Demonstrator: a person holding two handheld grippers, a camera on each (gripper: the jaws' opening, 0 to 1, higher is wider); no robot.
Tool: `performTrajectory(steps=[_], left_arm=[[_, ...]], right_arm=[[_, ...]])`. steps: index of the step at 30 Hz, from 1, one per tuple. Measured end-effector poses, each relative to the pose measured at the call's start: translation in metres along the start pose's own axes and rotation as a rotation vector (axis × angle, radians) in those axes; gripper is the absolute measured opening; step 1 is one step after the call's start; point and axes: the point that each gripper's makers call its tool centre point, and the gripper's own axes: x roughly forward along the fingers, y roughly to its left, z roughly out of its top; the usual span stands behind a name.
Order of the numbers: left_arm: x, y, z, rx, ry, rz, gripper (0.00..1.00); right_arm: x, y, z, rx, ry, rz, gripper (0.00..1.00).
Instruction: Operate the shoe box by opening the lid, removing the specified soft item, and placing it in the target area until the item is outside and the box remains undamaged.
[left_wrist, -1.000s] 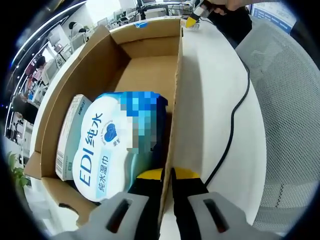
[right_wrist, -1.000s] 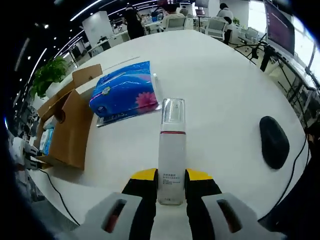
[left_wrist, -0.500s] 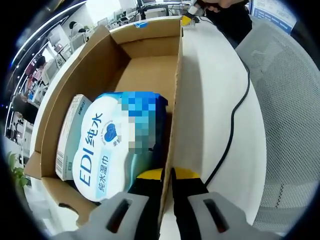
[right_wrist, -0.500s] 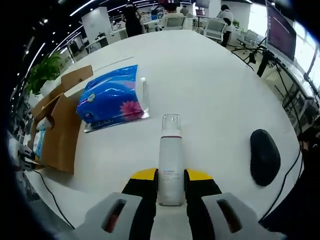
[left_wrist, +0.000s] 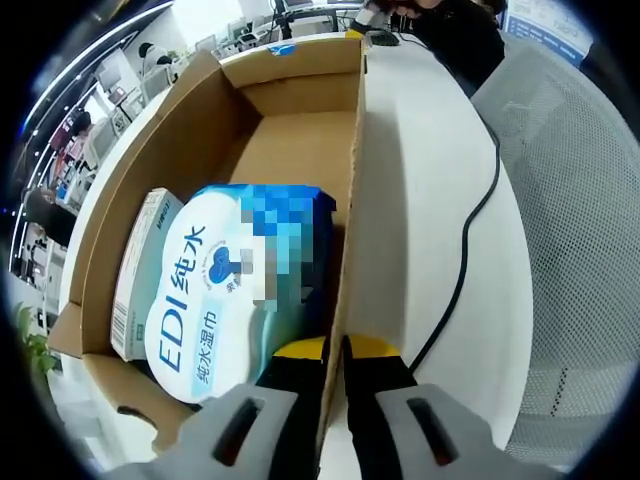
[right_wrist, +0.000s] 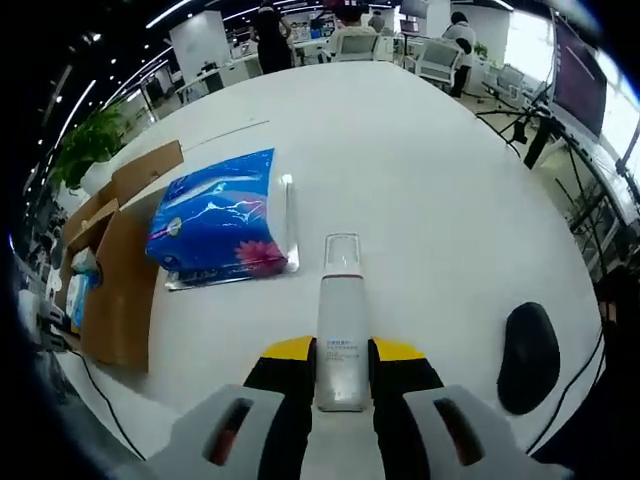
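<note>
On bench (right_wrist: 430, 170): cardboard box (left_wrist: 290, 140) open, undamaged; left gripper (left_wrist: 334, 352) pinches its wall. Wet-wipes pack (left_wrist: 225, 290) inside. Tissue pack (right_wrist: 218, 215) outside. Right gripper (right_wrist: 340, 352) holds spray bottle (right_wrist: 340, 320).

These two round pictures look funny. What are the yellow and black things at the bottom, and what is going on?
Those are grabbers, like big tweezers, that a person holds, one in each hand. A small camera rides on each, so every picture looks along its own grabber.

In the left gripper view, the left gripper pinches the side wall of a cardboard box. Inside lies a soft pack of wet wipes beside a small carton.

In the right gripper view, the right gripper holds a white bottle with a clear cap above a white table. On the table lie a blue tissue pack, a black mouse and the box.
</note>
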Motion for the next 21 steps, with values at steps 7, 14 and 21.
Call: performTrajectory(steps=[7,14,21], left_arm=[[0.001,0.000,0.001,-0.002,0.001,0.000,0.04],[0.001,0.000,0.001,-0.002,0.001,0.000,0.04],[0.001,0.000,0.001,-0.003,0.001,0.001,0.04]], right_arm=[[0.007,-0.001,-0.001,-0.027,0.016,0.007,0.18],[0.010,-0.003,-0.005,-0.042,0.035,0.021,0.18],[0.004,0.001,-0.014,-0.043,0.022,0.024,0.19]])
